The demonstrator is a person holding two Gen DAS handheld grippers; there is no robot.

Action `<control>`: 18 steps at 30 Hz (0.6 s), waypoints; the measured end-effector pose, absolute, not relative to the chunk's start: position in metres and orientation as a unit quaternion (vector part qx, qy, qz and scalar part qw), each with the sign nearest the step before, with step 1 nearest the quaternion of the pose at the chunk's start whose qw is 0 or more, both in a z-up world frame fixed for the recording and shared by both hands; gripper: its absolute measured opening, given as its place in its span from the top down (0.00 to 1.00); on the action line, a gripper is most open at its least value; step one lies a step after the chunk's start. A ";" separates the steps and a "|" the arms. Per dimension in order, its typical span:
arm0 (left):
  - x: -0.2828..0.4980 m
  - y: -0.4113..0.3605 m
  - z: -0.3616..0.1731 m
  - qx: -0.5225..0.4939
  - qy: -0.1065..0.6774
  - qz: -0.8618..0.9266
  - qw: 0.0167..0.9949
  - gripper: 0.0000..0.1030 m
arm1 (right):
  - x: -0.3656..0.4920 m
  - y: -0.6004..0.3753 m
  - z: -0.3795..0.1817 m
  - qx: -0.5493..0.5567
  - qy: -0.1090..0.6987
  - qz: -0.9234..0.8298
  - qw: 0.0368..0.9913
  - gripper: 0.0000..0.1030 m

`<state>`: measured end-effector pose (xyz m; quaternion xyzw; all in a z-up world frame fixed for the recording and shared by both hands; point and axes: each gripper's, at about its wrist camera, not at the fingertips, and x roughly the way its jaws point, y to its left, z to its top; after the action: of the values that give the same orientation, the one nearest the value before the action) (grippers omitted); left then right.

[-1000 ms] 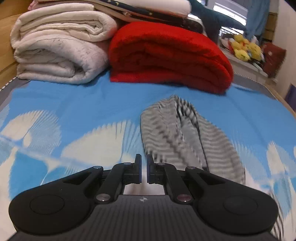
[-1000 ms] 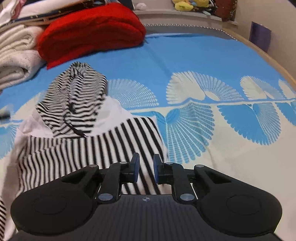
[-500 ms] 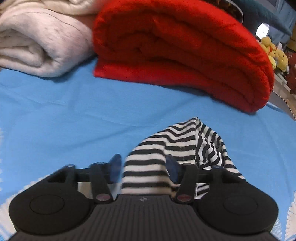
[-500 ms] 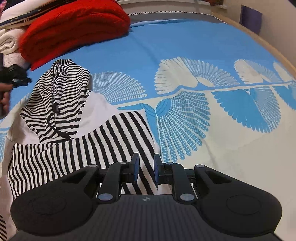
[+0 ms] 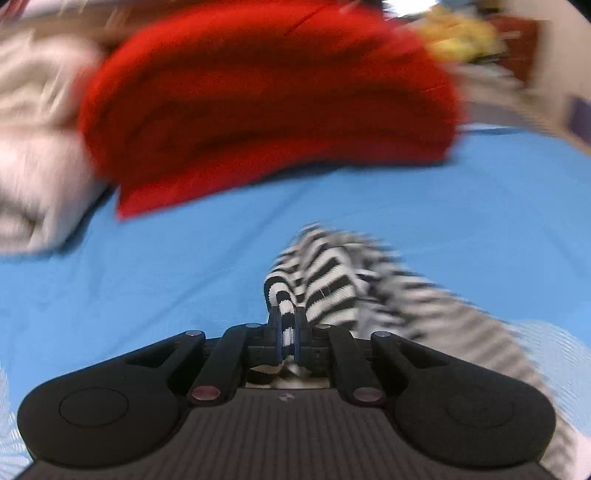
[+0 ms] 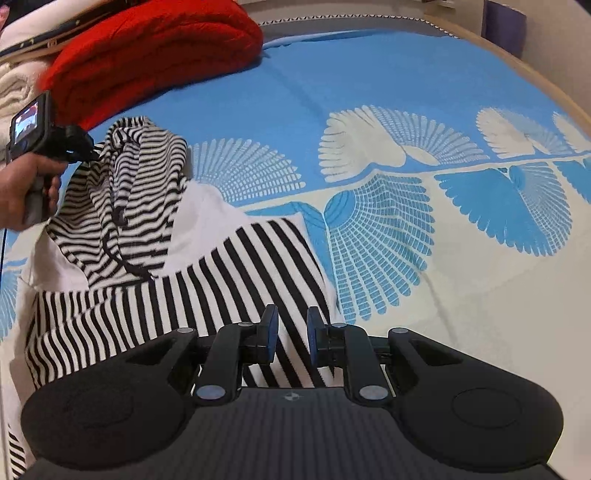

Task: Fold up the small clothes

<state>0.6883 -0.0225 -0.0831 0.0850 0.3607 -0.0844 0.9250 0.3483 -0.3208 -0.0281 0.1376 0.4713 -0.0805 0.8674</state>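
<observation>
Left gripper (image 5: 286, 334): fingers pressed onto a fold of the striped hoodie (image 5: 325, 280), pinching the hood (image 6: 144, 177) at its far tip. Black-and-white fabric is visible between the pads. The left wrist view is motion-blurred. From the right wrist view, the same gripper (image 6: 90, 153) sits at the far left, held in the person's left hand (image 6: 22, 188), its tips meeting the hood's top edge.

Right gripper (image 6: 290, 336): fingers parted with a narrow gap, nothing between them, hovering over the near right part of the hoodie's body; whether it touches the cloth I cannot tell.

Hoodie lies on the bedspread (image 6: 406, 110), blue with pale fan-leaf print, toward the left side. The hood points far-left and is partly raised, with a dark drawstring (image 6: 118, 236) trailing down it. The striped body is spread nearer.

Beyond the hood: folded red blanket (image 5: 266, 96), close behind it. Cream blankets (image 5: 33, 147) are stacked to its left. Yellow objects (image 5: 458, 33) at far right, blurred.
</observation>
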 end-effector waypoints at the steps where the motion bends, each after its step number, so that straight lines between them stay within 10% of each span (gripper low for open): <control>1: 0.662 -0.028 -0.071 0.097 0.343 -0.110 0.928 0.95 | 0.347 -0.322 -0.025 0.141 0.468 -0.081 0.869 0.83; 6: 0.469 -0.038 -0.019 0.126 0.298 -0.254 0.912 0.95 | 0.339 -0.331 -0.007 0.158 0.442 -0.090 0.879 0.83; 11: 0.294 -0.031 -0.032 0.158 0.419 -0.342 0.826 0.92 | 0.326 -0.350 0.006 0.200 0.405 -0.117 0.884 0.83; 18: 0.284 0.030 -0.023 -0.078 0.415 -0.185 0.887 0.89 | 0.308 -0.360 0.014 0.262 0.372 -0.105 0.884 0.74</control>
<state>0.2839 0.0300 -0.0232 -0.0778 0.4151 -0.1846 0.8875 0.3081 -0.3604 0.0144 0.2624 0.3724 -0.1053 0.8840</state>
